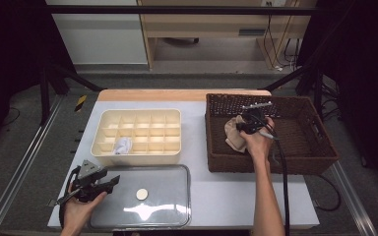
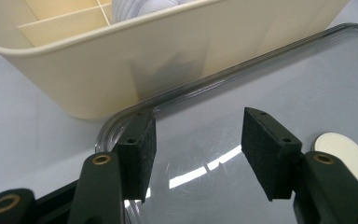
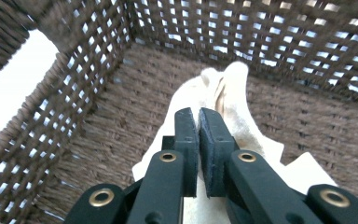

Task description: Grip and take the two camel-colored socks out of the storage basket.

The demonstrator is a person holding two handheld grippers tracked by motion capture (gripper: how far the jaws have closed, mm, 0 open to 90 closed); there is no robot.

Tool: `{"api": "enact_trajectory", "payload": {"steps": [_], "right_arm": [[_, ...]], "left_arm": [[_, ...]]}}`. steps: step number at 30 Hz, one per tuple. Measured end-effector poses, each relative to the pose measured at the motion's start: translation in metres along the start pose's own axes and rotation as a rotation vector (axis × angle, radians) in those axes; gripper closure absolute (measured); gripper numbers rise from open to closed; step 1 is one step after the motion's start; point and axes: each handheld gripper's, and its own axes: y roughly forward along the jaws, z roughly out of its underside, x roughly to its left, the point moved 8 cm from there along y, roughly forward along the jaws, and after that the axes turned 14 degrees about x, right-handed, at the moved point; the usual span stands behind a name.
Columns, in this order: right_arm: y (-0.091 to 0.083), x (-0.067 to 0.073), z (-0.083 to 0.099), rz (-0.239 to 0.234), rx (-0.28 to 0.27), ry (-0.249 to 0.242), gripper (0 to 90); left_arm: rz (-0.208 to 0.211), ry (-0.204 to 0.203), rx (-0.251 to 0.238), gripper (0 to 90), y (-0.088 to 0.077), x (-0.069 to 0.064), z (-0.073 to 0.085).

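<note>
A beige cloth (image 1: 234, 133) lies bunched at the left end of the brown wicker basket (image 1: 295, 164). My right gripper (image 1: 242, 128) reaches into the basket and is shut on a raised fold of that cloth (image 3: 235, 88), its jaws (image 3: 198, 114) nearly touching. Near the table's front left corner my left gripper (image 1: 112, 182) stands open over the left edge of a clear plastic lid (image 1: 170, 209). In the left gripper view nothing sits between its pads (image 2: 198, 140). A cream divided organizer (image 1: 138, 114) holds a white rolled cloth (image 1: 123, 145) in a front compartment.
A small round cream disc (image 1: 141, 194) sits in the middle of the lid, to the right of the left gripper's jaws (image 2: 342, 153). The organizer's front wall (image 2: 135, 79) stands just behind the lid's rim. The basket's woven walls (image 3: 284, 37) close in around the right gripper.
</note>
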Motion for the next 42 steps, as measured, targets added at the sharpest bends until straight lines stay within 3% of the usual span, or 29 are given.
{"api": "enact_trajectory", "payload": {"steps": [10,20,31,42], "right_arm": [[-0.046,0.001,-0.014,-0.067,-0.184,0.031,88.0],[-0.103,0.01,-0.02,-0.104,-0.31,-0.012,88.0],[-0.149,0.036,-0.013,-0.163,-0.393,-0.085,88.1],[-0.189,0.083,-0.004,-0.243,-0.451,-0.206,88.1]], "left_arm": [[0.002,-0.012,0.001,42.9,0.0,0.0,0.0],[-0.006,-0.022,0.006,40.6,0.001,0.0,0.0],[-0.009,-0.03,0.003,40.3,0.001,0.0,-0.001],[-0.012,-0.038,0.0,39.3,0.0,0.0,-0.001]]}}
